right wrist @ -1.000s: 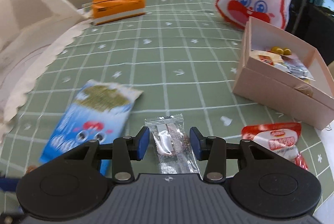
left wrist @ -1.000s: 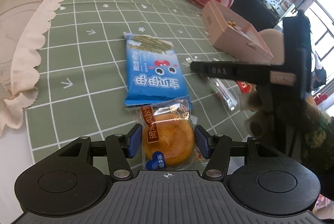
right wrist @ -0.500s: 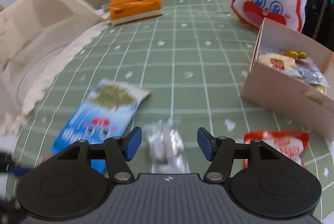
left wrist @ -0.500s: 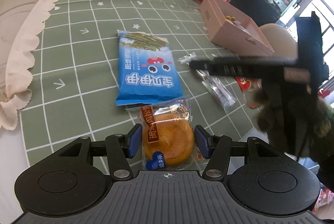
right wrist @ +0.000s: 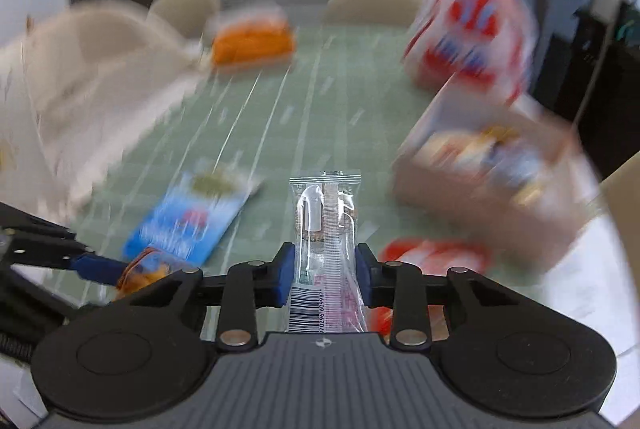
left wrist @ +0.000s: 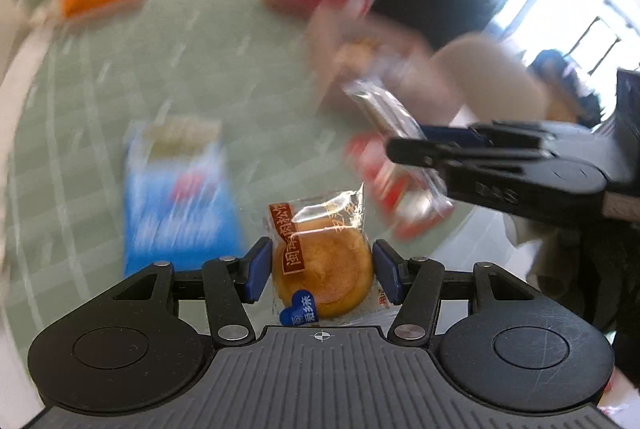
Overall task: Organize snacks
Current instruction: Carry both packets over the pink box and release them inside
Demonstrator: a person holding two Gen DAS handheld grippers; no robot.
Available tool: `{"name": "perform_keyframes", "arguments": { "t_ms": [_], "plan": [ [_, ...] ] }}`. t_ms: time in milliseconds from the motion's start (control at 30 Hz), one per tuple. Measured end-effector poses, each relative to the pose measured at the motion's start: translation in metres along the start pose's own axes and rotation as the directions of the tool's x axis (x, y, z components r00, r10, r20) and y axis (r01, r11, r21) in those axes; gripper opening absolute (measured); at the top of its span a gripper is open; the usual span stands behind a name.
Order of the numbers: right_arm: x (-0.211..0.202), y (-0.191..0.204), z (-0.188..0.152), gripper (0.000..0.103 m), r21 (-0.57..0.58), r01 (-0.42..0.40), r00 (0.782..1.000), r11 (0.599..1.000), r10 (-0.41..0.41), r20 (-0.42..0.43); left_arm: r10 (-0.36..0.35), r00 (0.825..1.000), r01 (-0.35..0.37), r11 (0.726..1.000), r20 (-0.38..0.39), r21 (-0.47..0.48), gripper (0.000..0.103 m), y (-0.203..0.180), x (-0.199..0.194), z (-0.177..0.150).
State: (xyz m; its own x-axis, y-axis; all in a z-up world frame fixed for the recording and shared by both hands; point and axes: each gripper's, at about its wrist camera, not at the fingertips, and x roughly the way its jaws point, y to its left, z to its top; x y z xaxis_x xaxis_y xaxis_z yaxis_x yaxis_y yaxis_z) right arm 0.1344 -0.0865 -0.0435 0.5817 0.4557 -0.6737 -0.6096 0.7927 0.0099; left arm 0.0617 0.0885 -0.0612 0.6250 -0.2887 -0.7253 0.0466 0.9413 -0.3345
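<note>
Since the earlier frames both grippers have come up off the table, each carrying a packet; the background is now motion-blurred and the sachet, which lay on the cloth a second ago, is airborne.

Left gripper: pads set against both sides of the cake, a round pastry in clear wrap. The cake is held clear of the cloth.

Right gripper: jaws closing on the sachet, a long clear packet standing forward between the pads, with its barcode end toward the camera. From the left wrist view it hangs over the red pack.

Still on the table: blue pack, red pack, both loose. The box stands to the right, open, already holding several snacks.

Assessment: the step in hand is carrying both packets to the box. Recommendations:
- The sachet is gripped near one end and may swing or slip, so move it smoothly.
- Bring each packet over the box opening, clear of the near wall, before releasing.
- Release low, one gripper at a time, so the two tools do not collide.
- Avoid squeezing the cake harder; it looks soft.
</note>
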Motion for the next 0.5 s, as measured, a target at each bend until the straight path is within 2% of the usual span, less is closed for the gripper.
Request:
{"name": "perform_keyframes", "arguments": {
  "t_ms": [67, 167, 267, 333, 400, 500],
  "plan": [
    [-0.031, -0.028, 0.025, 0.032, 0.016, 0.04, 0.995, 0.999, -0.041, 0.094, -0.022, 0.995, 0.016, 0.998, 0.093, 0.059, 0.06, -0.019, -0.008, 0.039],
    [-0.065, -0.073, 0.067, 0.032, 0.049, 0.091, 0.975, 0.995, -0.099, 0.199, -0.044, 0.978, 0.014, 0.989, 0.202, 0.149, 0.06, -0.05, -0.009, 0.095],
    [-0.078, -0.123, 0.105, 0.032, 0.1, 0.11, 0.96, 0.989, -0.132, 0.245, -0.061, 0.96, 0.003, 0.978, 0.274, 0.209, 0.06, -0.078, 0.011, 0.148],
    [-0.071, -0.154, 0.121, 0.032, 0.127, 0.124, 0.956, 0.984, -0.153, 0.252, -0.072, 0.961, 0.018, 0.979, 0.269, 0.201, 0.061, -0.089, 0.043, 0.174],
    [-0.054, -0.182, 0.129, 0.032, 0.163, 0.105, 0.966, 0.981, -0.14, 0.219, -0.089, 0.97, 0.045, 0.98, 0.225, 0.192, 0.061, -0.096, 0.087, 0.191],
    [-0.018, -0.216, 0.124, 0.032, 0.202, 0.088, 0.981, 0.975, -0.12, 0.15, -0.104, 0.987, 0.084, 0.984, 0.126, 0.156, 0.061, -0.093, 0.164, 0.193]
  ]
}}
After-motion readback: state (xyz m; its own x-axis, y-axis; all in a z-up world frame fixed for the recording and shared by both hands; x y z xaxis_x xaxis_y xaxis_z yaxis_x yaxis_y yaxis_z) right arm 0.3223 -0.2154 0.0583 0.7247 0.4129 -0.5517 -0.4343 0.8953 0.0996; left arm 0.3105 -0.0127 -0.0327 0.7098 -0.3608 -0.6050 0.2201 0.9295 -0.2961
